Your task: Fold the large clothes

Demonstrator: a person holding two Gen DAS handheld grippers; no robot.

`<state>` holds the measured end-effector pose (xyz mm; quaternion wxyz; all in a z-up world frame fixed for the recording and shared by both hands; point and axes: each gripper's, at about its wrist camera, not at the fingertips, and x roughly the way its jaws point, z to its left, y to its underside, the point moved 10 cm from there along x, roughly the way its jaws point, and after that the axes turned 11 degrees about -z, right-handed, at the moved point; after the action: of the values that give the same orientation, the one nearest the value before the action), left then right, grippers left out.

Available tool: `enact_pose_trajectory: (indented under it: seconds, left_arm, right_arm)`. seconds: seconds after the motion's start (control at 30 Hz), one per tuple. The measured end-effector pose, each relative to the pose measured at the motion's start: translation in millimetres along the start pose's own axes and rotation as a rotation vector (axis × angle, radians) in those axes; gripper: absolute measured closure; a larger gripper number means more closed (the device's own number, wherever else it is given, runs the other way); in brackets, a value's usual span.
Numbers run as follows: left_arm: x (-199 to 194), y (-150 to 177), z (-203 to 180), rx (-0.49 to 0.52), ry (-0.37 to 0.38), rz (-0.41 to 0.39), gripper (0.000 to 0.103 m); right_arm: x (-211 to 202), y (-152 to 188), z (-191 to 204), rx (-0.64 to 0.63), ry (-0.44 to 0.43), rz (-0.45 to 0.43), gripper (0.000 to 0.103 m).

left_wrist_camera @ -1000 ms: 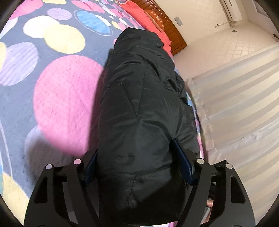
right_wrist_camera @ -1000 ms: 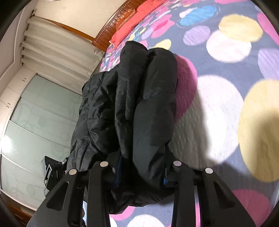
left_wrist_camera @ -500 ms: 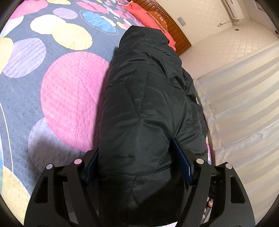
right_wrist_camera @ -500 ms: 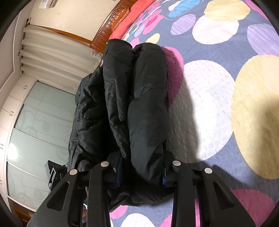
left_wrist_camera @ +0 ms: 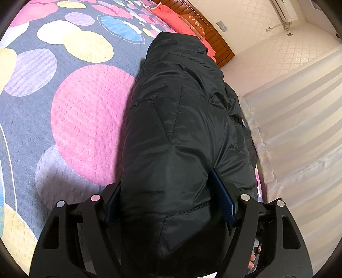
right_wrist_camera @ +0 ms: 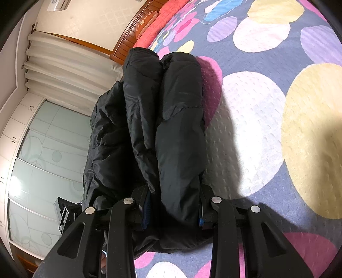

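Both hand-held grippers, left and right, clamp unlabelled black jacket.

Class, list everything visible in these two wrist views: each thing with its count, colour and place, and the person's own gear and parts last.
Puffer jacket: one, black, folded into a thick bundle on the bed's edge.
Bedspread: one, grey-blue with coloured circles, under the jacket.
Pillows: red, count unclear, at the headboard.
Headboard: one, brown wood.
Curtains: pale, by the bed.
Wardrobe doors: frosted glass, beyond the curtains.
Air conditioner: one, white, high on the wall.
Left gripper: black, clamping the bundle.
Right gripper: black, clamping a folded part.
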<state>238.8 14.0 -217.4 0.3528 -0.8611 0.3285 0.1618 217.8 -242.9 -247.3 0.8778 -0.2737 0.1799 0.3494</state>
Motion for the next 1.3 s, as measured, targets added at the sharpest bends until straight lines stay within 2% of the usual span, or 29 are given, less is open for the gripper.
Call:
enact_pose_trajectory:
  seconds: [0.5,0.57,0.7,0.8,0.93,1.03,1.17,1.3]
  left_arm:
    - [-3,-2,4,0.001,0.003,0.005,0.029]
    - [-3,-4,7,-0.025,0.014,0.006,0.025]
    - [-10,-7,11,-0.035,0.007,-0.006,0.018]
    - [-21,-10,15,0.000,-0.024,-0.028,0.015]
    - [-36,-13,18,0.038,-0.082,-0.056,0.014]
    - [-48,-11,16,0.086,-0.141,-0.076,0.014]
    - [-64,-5,5,0.208,-0.231,-0.107,0.014]
    - [-80,1,-5,0.294,-0.287,-0.133,0.014]
  right_arm:
    - [0,-2,-1,0.011,-0.005,-0.002,0.070]
    - [0,-4,-1,0.021,-0.011,-0.007,0.068]
    - [-4,-7,-3,0.045,-0.020,-0.021,0.057]
    - [-10,-7,-5,0.063,-0.019,-0.028,0.051]
    - [-24,-8,-4,0.056,-0.002,-0.051,0.051]
    - [-37,-9,-1,0.015,0.064,-0.081,0.050]
    - [-52,-5,5,-0.069,0.147,-0.100,0.050]
    - [-61,4,12,-0.138,0.223,-0.102,0.050]
